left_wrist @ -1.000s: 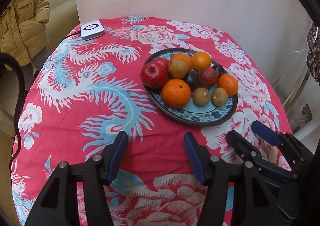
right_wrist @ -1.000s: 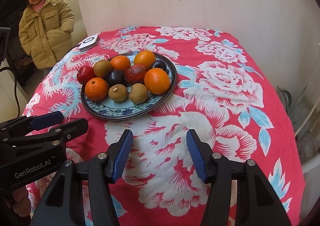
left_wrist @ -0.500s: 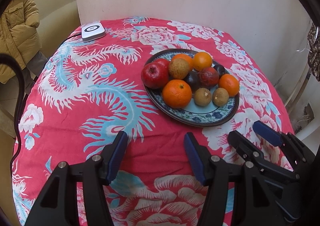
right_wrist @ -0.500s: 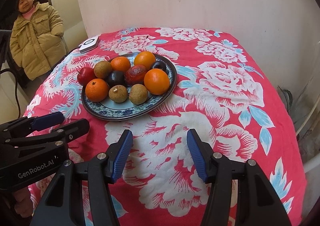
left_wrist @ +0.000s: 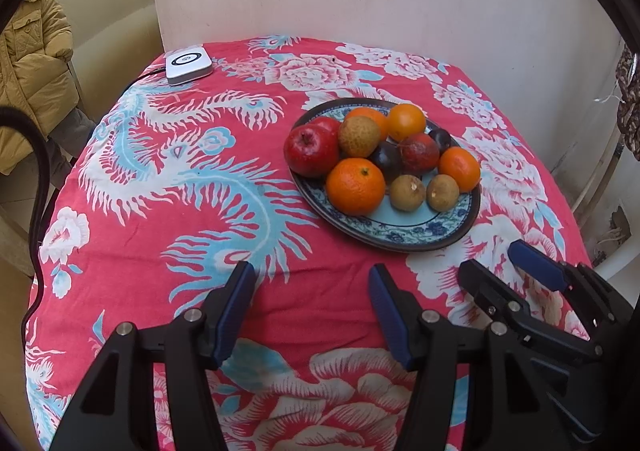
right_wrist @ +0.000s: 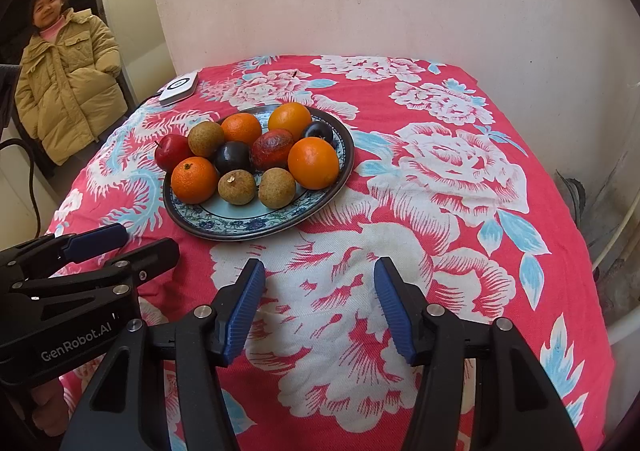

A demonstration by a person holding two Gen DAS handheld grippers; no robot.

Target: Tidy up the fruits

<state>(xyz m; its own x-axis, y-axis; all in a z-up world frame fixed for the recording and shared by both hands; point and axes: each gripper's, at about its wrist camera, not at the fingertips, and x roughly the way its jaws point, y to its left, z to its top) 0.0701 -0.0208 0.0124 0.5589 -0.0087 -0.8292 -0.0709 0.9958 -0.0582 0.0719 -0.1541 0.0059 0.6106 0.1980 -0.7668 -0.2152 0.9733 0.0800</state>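
Observation:
A blue patterned plate [left_wrist: 400, 235] [right_wrist: 224, 225] on the red flowered tablecloth holds several fruits: oranges [left_wrist: 355, 185] [right_wrist: 313, 162], a red apple [left_wrist: 311, 149] [right_wrist: 173, 152], brown longans [left_wrist: 407, 192] [right_wrist: 236, 187], dark plums [right_wrist: 233, 157] and a reddish fruit [left_wrist: 419, 152]. My left gripper [left_wrist: 312, 291] is open and empty, in front of the plate. My right gripper [right_wrist: 319, 287] is open and empty, in front and right of the plate. Each gripper shows in the other's view [left_wrist: 516, 267] [right_wrist: 120, 241].
A white device [left_wrist: 188, 64] [right_wrist: 178, 88] with a cable lies at the table's far left corner. A person in a tan coat [right_wrist: 68, 83] stands beyond the left edge. A wall backs the table. The cloth drops off at the right edge.
Both grippers shifted very slightly; the plate sits a touch lower in the left view. The person at the left moved a little.

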